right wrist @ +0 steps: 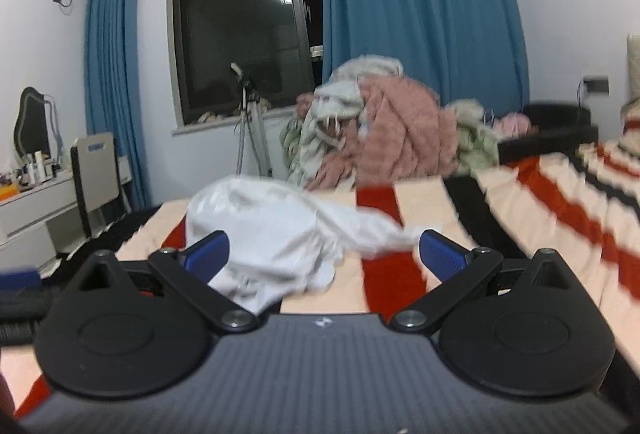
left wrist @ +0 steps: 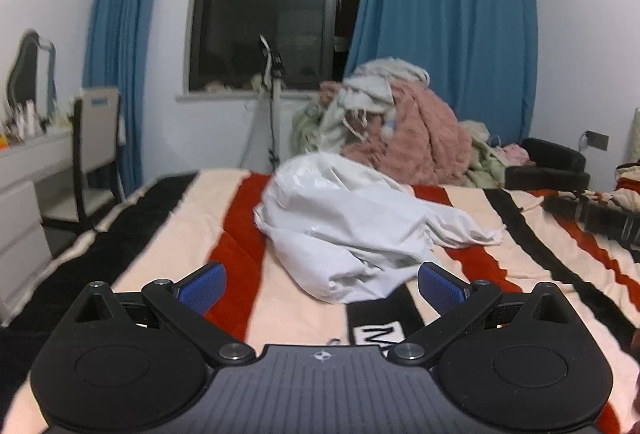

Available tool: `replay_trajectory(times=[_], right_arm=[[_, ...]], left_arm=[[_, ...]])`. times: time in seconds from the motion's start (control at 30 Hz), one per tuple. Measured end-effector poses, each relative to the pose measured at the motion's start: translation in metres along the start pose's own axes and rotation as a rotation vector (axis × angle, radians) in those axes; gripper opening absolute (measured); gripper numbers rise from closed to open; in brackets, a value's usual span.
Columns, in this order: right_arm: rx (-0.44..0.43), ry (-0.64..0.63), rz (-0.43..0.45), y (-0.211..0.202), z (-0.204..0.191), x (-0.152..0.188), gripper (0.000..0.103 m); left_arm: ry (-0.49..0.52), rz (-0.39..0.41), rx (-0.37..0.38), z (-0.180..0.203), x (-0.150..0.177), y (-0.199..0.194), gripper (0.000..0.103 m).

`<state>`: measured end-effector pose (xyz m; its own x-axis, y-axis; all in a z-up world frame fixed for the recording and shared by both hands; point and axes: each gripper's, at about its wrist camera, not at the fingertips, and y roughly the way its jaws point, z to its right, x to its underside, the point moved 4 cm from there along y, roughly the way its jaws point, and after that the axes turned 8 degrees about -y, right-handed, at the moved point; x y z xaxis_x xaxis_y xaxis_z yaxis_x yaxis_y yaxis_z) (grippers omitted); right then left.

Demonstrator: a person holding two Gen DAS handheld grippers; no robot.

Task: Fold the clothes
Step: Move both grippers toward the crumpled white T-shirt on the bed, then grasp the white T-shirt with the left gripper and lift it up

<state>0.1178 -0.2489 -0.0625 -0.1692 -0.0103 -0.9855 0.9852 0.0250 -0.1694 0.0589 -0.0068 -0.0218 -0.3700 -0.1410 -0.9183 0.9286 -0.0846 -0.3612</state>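
Over the striped bed, both grippers' fingers spread wide toward the white garment.

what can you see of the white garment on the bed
The white garment is a thin, smooth-looking fabric, crumpled in an unfolded heap on the striped blanket. One part trails off toward the right; which part it is cannot be told. It rests only on the blanket. The left gripper and right gripper are both open just short of it, gripping nothing.
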Motion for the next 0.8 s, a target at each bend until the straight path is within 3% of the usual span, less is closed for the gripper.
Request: replay_trajectory(times=[0.17, 0.23, 0.4, 0.47, 0.57, 0.63, 0.8], right_arm=[[-0.021, 0.06, 0.07, 0.015, 0.029, -0.045, 0.103], [-0.014, 0.112, 0.068, 0.021, 0.043, -0.044, 0.103], [-0.065, 0.201, -0.064, 0.056, 0.062, 0.001, 0.103], [-0.096, 0.196, -0.104, 0.073, 0.06, 0.016, 0.103], [-0.116, 0.161, -0.11, 0.097, 0.052, 0.032, 0.103], [-0.127, 0.141, -0.106, 0.107, 0.047, 0.042, 0.103], [-0.127, 0.103, -0.082, 0.123, 0.041, 0.061, 0.103]], left_arm=[[-0.017, -0.117, 0.045, 0.006, -0.003, 0.065, 0.102], [0.021, -0.158, 0.022, 0.01, 0.003, 0.097, 0.102], [0.045, -0.256, -0.046, 0.005, 0.024, 0.181, 0.093], [-0.012, -0.284, -0.069, -0.006, 0.03, 0.207, 0.083], [-0.13, -0.278, -0.081, -0.025, 0.028, 0.228, 0.052], [-0.171, -0.254, -0.061, -0.035, 0.021, 0.23, 0.008], [-0.185, -0.152, 0.0, -0.048, -0.013, 0.198, 0.006]])
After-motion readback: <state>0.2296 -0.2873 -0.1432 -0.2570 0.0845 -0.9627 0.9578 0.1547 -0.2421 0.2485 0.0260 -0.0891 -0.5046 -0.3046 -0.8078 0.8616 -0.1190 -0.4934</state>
